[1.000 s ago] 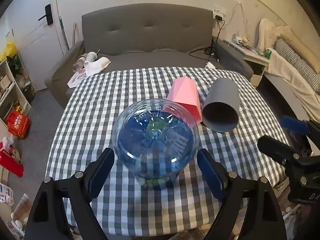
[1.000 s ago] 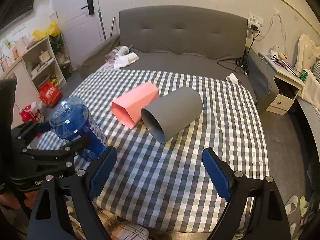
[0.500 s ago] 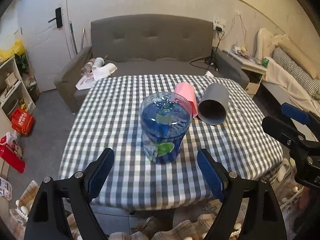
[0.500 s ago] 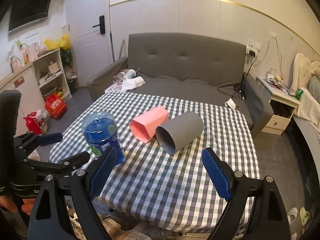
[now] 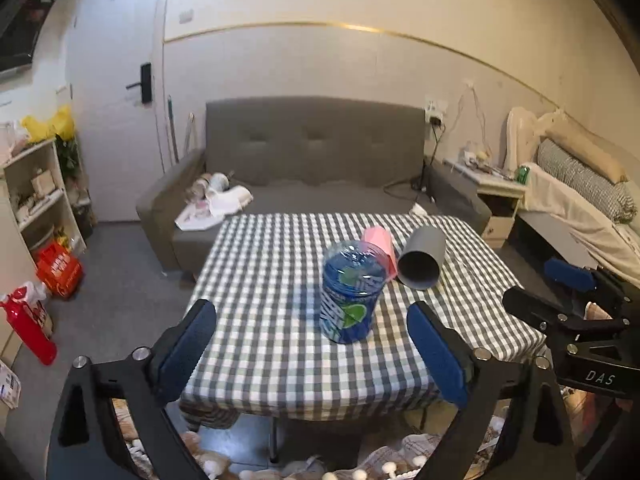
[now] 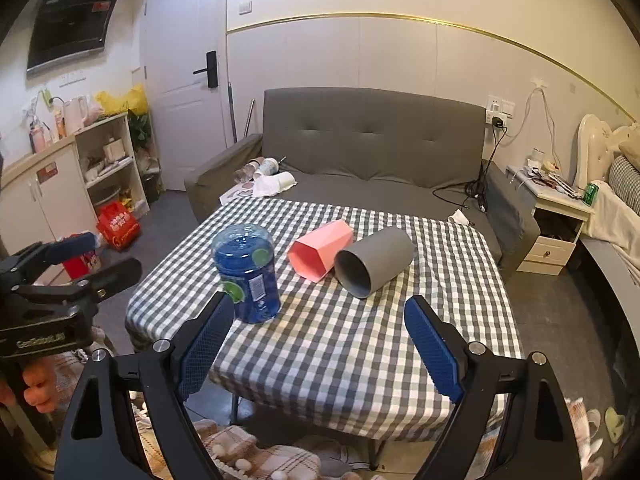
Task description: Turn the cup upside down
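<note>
A clear blue cup (image 5: 350, 293) stands with its flat base up on the checked table (image 5: 272, 344); it also shows in the right wrist view (image 6: 248, 273). My left gripper (image 5: 311, 347) is open and empty, pulled back off the table's near edge. My right gripper (image 6: 319, 347) is open and empty, also back from the near edge. A pink cup (image 6: 321, 255) and a grey cup (image 6: 373, 267) lie on their sides behind the blue one.
A grey sofa (image 6: 372, 152) stands behind the table. Shelves (image 6: 108, 168) and a red bag (image 6: 119, 229) are at the left, a nightstand (image 6: 556, 216) and bed at the right. The left gripper shows in the right wrist view (image 6: 86, 255).
Both grippers have pulled back and up from the table. The blue cup, close between the left fingers a second ago, now stands free and farther away.
</note>
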Motion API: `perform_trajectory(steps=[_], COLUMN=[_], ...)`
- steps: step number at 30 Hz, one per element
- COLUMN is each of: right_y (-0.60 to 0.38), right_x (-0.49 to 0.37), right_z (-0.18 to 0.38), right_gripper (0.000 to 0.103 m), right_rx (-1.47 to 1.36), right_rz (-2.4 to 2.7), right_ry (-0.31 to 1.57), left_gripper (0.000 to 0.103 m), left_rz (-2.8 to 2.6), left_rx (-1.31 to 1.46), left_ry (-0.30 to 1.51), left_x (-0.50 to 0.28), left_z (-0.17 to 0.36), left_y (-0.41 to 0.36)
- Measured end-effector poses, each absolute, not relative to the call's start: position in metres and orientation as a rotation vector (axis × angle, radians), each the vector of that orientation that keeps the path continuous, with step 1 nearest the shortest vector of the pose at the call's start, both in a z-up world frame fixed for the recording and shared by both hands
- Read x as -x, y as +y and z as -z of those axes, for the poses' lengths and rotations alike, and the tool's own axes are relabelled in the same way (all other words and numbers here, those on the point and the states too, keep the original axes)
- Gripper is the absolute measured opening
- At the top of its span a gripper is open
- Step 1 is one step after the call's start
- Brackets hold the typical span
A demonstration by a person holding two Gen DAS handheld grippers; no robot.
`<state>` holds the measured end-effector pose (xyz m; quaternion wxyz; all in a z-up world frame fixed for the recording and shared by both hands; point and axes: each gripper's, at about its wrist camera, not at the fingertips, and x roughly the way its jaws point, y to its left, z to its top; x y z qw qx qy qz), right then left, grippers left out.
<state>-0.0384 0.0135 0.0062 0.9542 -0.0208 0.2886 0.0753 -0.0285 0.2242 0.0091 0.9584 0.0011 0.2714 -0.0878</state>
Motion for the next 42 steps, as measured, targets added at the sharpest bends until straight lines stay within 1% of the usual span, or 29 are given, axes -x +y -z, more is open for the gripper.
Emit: perform_trajectory(steps=[3, 5, 6, 7, 8, 12, 14, 42], right_y=[0.018, 0.02, 0.021, 0.021, 0.02, 0.02, 0.02, 0.021], right_x=[0.044, 0.046, 0.046, 0.045, 0.045, 0.043, 0.042, 0.044], right_z=[-0.002, 0.001, 0.004, 0.006, 0.008, 0.013, 0.013, 0.014], right_gripper=[0.088, 0.089, 0.091, 0.097, 0.1, 0.101, 0.103, 0.103], right_rx=[0.047, 0.054, 0.058, 0.059, 0.057, 0.052, 0.056, 0.06], right_rz=[-0.148, -0.143, -0.139, -0.133, -0.126, -0.125, -0.126, -0.117], right_ry=[0.59, 0.595, 0.604, 0.609, 0.614, 0.629, 0.63, 0.628], left_gripper=[0.099, 0.102, 0.103, 0.103, 0.103, 0.103, 0.103, 0.103], left_rz=[0.167, 0.152, 0.149, 0.148, 0.147, 0.145, 0.142, 0.129], left_rx=[0.002, 0.003, 0.005, 0.006, 0.005, -0.011, -0.012, 0.027], left_ry=[0.539, 0.55, 0.557, 0.566, 0.571, 0.576, 0.585, 0.605], left_x=[0.035, 0.036, 0.038, 0.038, 0.037, 0.037, 0.036, 0.035], left_z=[-0.007, -0.004, -0.001, 0.002, 0.003, 0.006, 0.009, 0.007], left_y=[0.23, 0.233, 0.234, 0.235, 0.235, 0.235, 0.235, 0.24])
